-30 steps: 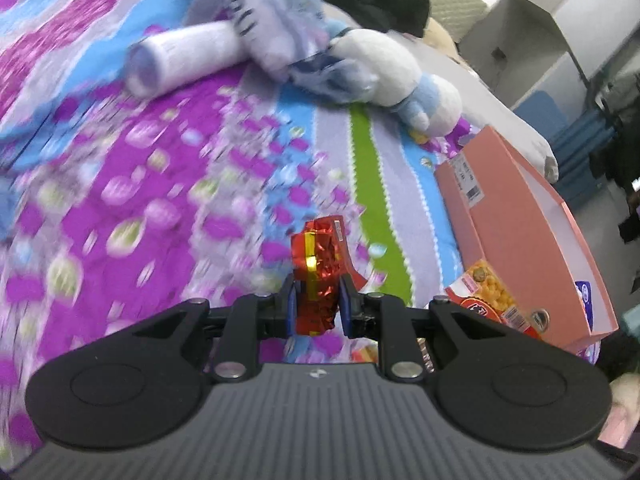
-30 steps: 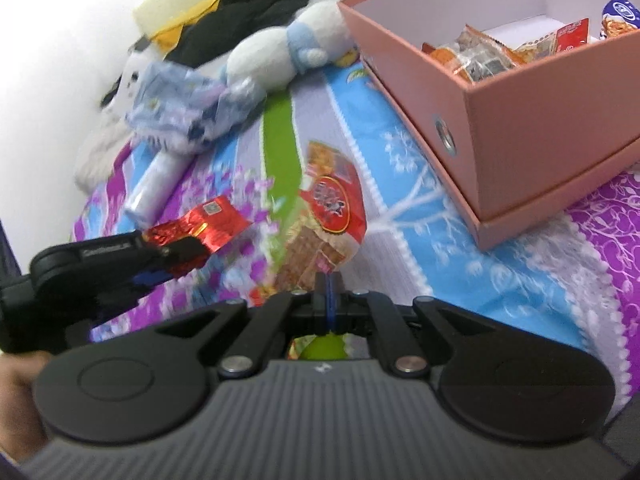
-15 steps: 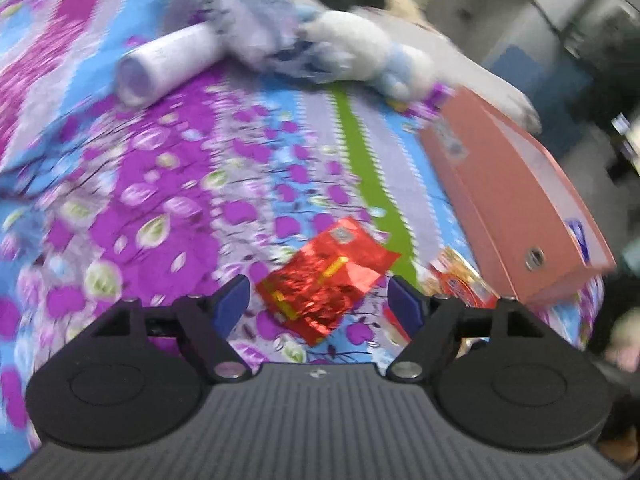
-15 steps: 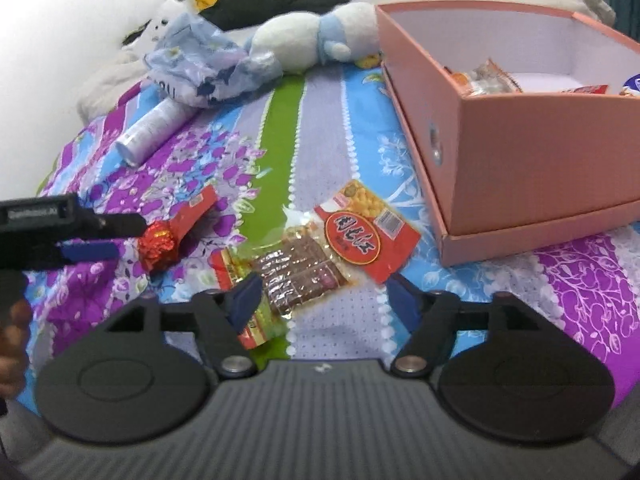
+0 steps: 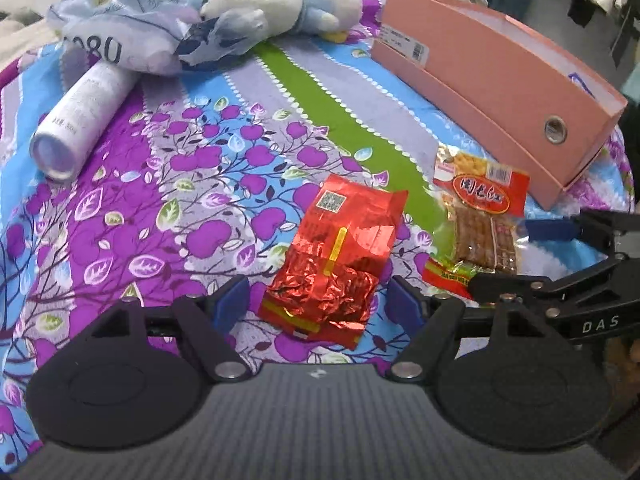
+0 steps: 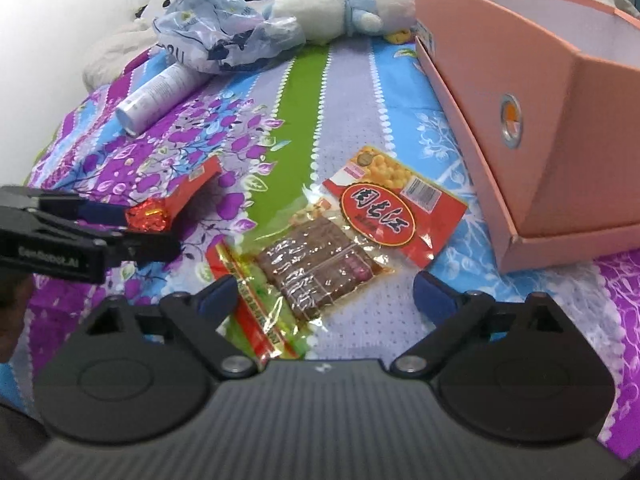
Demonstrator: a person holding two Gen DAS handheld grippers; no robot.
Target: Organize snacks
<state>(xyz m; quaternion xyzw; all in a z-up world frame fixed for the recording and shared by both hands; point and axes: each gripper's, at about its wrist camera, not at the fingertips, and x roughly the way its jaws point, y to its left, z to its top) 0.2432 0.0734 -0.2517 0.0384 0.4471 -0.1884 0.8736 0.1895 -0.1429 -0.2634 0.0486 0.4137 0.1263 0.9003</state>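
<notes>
My left hand-held gripper [image 5: 320, 304] has just spread wide, and the red foil packet [image 5: 338, 258] lies loose on the bed [image 5: 120, 208] between its fingers. My right hand-held gripper [image 6: 326, 292] has just been opening too, straddling the clear snack bag [image 6: 316, 264], untouched, near the pink box [image 6: 560, 128].

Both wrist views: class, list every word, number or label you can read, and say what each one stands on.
"080": plastic bag, first character cut off.
"DAS": right gripper's arm, left wrist view.
"GenRobot.AI": left gripper's arm, blurred, likely reading.
Three large Chinese characters: oval on red bean packet.
QR code on foil packet, barcodes on bean packet and pink box, print on white tube, lettering on green-red packet: too small or blurred.
</notes>
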